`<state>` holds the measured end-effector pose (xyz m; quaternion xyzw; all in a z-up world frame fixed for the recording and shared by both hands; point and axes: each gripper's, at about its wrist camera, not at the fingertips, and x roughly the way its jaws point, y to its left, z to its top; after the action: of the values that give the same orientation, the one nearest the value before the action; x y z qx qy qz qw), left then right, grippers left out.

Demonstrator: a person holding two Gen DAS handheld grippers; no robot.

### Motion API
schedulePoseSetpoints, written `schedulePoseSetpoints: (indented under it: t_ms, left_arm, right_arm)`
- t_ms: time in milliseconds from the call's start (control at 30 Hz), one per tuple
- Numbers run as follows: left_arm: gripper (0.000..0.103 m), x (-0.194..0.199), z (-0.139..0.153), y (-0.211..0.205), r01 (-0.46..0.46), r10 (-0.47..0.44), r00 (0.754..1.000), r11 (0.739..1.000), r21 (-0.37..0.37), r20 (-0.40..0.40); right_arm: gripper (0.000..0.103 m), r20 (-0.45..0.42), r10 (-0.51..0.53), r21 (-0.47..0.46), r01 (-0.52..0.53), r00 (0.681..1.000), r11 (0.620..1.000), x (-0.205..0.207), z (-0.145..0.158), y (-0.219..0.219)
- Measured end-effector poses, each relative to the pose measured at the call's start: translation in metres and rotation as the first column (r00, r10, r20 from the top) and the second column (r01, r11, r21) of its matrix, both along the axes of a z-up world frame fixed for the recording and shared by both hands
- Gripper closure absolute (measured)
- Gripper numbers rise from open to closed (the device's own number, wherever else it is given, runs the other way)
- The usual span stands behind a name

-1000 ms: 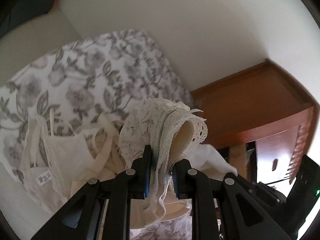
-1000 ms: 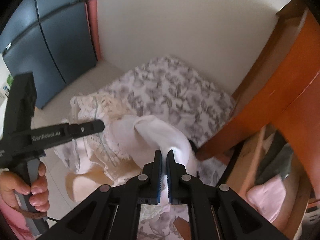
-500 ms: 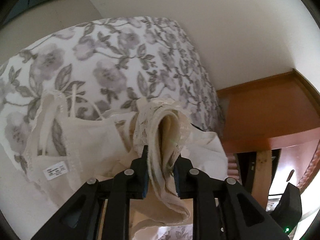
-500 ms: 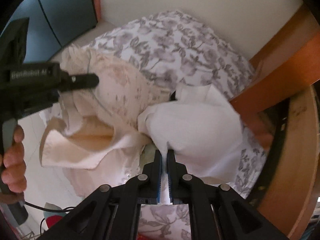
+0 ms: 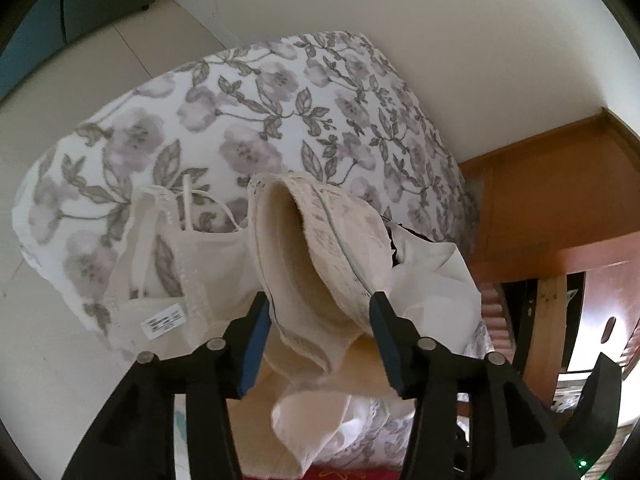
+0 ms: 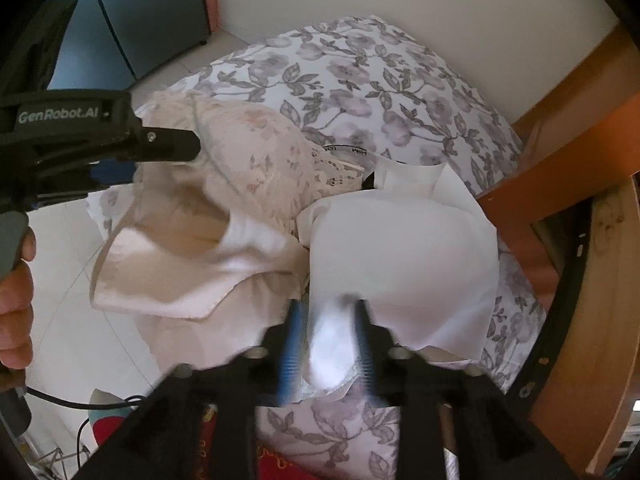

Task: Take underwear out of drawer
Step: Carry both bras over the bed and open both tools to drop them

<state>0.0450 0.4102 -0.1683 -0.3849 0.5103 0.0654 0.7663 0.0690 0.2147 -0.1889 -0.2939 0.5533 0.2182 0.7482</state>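
Observation:
In the left wrist view my left gripper (image 5: 318,314) is open, its jaws wide apart, and a cream lace bra (image 5: 320,248) rests loosely between them on the floral bed (image 5: 260,120). My right gripper (image 6: 328,332) is blurred and open, and the edge of a white bra (image 6: 400,252) lies in the gap. The right wrist view also shows the left gripper (image 6: 192,148) at the top edge of the cream lace bra (image 6: 256,152). Both garments lie side by side on the floral bed (image 6: 380,80). The wooden drawer (image 6: 600,280) stands open at the right.
A cream camisole (image 5: 160,280) with a printed label lies left of the lace bra. A white garment (image 5: 432,280) lies to its right. Wooden furniture (image 5: 560,200) borders the bed. A person's hand (image 6: 16,300) holds the left gripper's handle. A dark cabinet (image 6: 152,12) stands at the back.
Both grippers have come down to the bed and opened. The cream lace bra and the white bra, gripped before, now lie loose on the bedding.

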Motion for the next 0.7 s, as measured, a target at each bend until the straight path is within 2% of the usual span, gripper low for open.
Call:
schedulePoseSetpoints:
  t_ms: [167,267,367,433,500,667,700]
  left_arm:
    - [0.043,-0.013,0.025,0.0,0.011,-0.012,1.0,0.998,0.056,0.02]
    - [0.038,-0.019,0.041,-0.001,0.017,-0.021,0.999,0.995,0.096,0.034]
    - [0.027,-0.022,0.054,-0.006,0.032,-0.039,0.998,0.99,0.134,0.047]
    - [0.025,-0.022,0.058,-0.01,0.046,-0.054,0.997,0.987,0.157,0.047]
    - [0.02,-0.022,0.061,-0.014,0.056,-0.065,0.997,0.983,0.177,0.047]
    - [0.012,-0.026,0.066,-0.022,0.06,-0.074,0.995,0.981,0.183,0.069]
    - [0.006,-0.027,0.067,-0.023,0.06,-0.075,0.995,0.981,0.185,0.072]
  right_arm:
    - [0.049,0.022,0.029,0.015,-0.03,0.999,0.999,-0.007,0.017,0.002]
    - [0.042,0.048,0.031,0.018,-0.032,0.998,0.999,-0.008,0.032,0.002]
    - [0.032,0.077,0.025,0.007,-0.026,0.997,1.0,-0.008,0.047,0.001]
    - [0.024,0.092,0.019,0.011,-0.02,0.996,1.0,-0.008,0.058,0.0]
    - [0.021,0.105,0.028,0.017,-0.03,0.994,0.999,-0.009,0.068,-0.001]
    - [0.01,0.142,0.034,0.007,-0.035,0.989,0.999,-0.012,0.089,-0.005]
    - [0.004,0.145,0.035,0.008,-0.036,0.989,0.999,-0.013,0.093,-0.007]
